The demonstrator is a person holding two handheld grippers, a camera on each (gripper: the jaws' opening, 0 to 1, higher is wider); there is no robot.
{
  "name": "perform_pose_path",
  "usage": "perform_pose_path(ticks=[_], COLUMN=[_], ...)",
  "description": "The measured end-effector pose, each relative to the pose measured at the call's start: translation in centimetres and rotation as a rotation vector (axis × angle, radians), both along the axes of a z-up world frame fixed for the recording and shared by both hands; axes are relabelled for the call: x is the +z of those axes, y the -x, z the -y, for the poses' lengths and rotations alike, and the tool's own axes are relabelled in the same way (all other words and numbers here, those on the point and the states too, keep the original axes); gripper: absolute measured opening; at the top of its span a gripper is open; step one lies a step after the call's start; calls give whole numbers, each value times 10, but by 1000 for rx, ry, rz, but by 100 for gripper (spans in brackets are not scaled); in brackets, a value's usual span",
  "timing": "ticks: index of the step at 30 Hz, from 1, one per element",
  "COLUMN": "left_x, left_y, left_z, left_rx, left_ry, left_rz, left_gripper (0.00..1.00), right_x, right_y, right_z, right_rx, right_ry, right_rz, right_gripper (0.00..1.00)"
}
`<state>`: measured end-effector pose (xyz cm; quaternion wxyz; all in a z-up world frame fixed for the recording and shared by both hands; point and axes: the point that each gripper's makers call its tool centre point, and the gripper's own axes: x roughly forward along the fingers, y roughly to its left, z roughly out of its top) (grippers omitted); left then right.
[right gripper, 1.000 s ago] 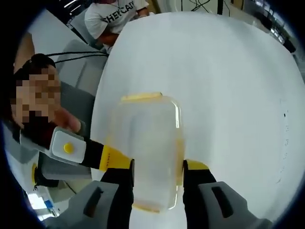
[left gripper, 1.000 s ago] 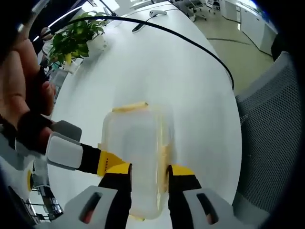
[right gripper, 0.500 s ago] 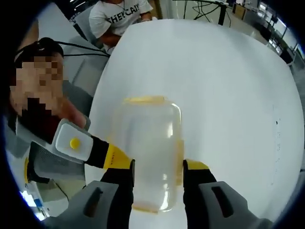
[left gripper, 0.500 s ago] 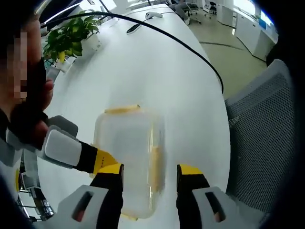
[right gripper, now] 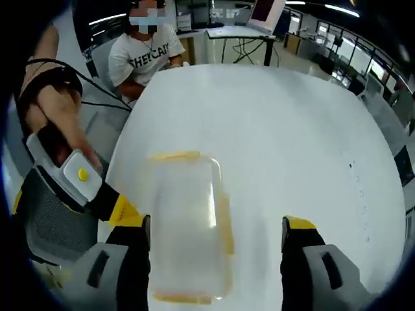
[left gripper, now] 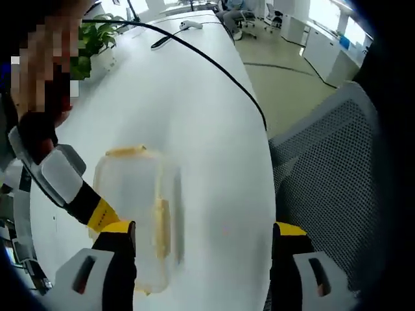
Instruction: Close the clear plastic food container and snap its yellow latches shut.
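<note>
Left gripper [left gripper: 202,241]: my jaws stand wide apart with nothing between them. 1 second ago they pinched the long sides of the container; now the left jaw is just beside its near corner and the right jaw is well off over bare table.

Right gripper [right gripper: 217,241]: also spread wide, gripping nothing. In this view the container lies between the jaws, nearer the left one, apart from the right one. 1 second ago both jaws pressed on its sides.

Other gripper in view: in the left gripper view a yellow-and-black jaw with a grey body comes in at the left, beside the container. The right gripper view shows the same at its left, with a person's hand [right gripper: 57,120] behind it.

Container [left gripper: 135,214]: clear plastic, flat on the white table [left gripper: 194,110], lid on top. Blurred in both views.

Latches: 1 yellow latch [left gripper: 161,228] runs along the long side, another [left gripper: 126,151] along the far short end. The right gripper view shows yellow strips on the far end, right side and near end. All look folded against the box, though the blur keeps me from being sure.

Change, my reading: both grippers have let go together, so I judge the squeeze on the side latches finished and the task near done.

Surroundings: black cable [left gripper: 214,61], potted plant [left gripper: 91,48], mesh chair [left gripper: 331,175], a seated person in a white shirt [right gripper: 144,55].
</note>
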<state>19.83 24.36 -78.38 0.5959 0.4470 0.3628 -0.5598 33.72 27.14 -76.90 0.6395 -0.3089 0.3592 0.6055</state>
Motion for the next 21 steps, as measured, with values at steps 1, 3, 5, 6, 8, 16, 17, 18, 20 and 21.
perform_pose_path(ticks=[1, 3, 5, 6, 8, 16, 17, 18, 20, 21], left_x=[1, 0, -1, -1, 0, 9, 8, 8, 7, 6], left_y=[1, 1, 4, 4, 2, -16, -18, -20, -26, -27], left_z=[-2, -7, -13, -15, -18, -22, -24, -24, -26, -27], left_rx=[2, 12, 9, 14, 17, 88, 92, 93, 99, 94], left_ry=[0, -14, -27, -30, -27, 15, 12, 12, 10, 3], left_rz=[-5, -10, -36, -40, -34, -42, -43, -44, -39, -41], left_gripper=[86, 88, 90, 90, 91, 98, 98, 98, 99, 99], right_x=[1, 1, 0, 0, 2, 4, 3, 0, -4, -6], right_y=[-1, 0, 0, -1, -1, 20, 22, 26, 26, 27], right_z=[2, 5, 10, 12, 16, 28, 29, 31, 36, 38], right_rx=[-1, -3, -13, -18, -33, 24, 33, 45, 36, 48], right_ry=[-4, -3, -5, -5, -10, 20, 30, 42, 78, 96], right_rz=[9, 6, 4, 3, -12, -5, 2, -1, 14, 25], right_gripper=[80, 79, 83, 84, 86, 96, 97, 97, 100, 100])
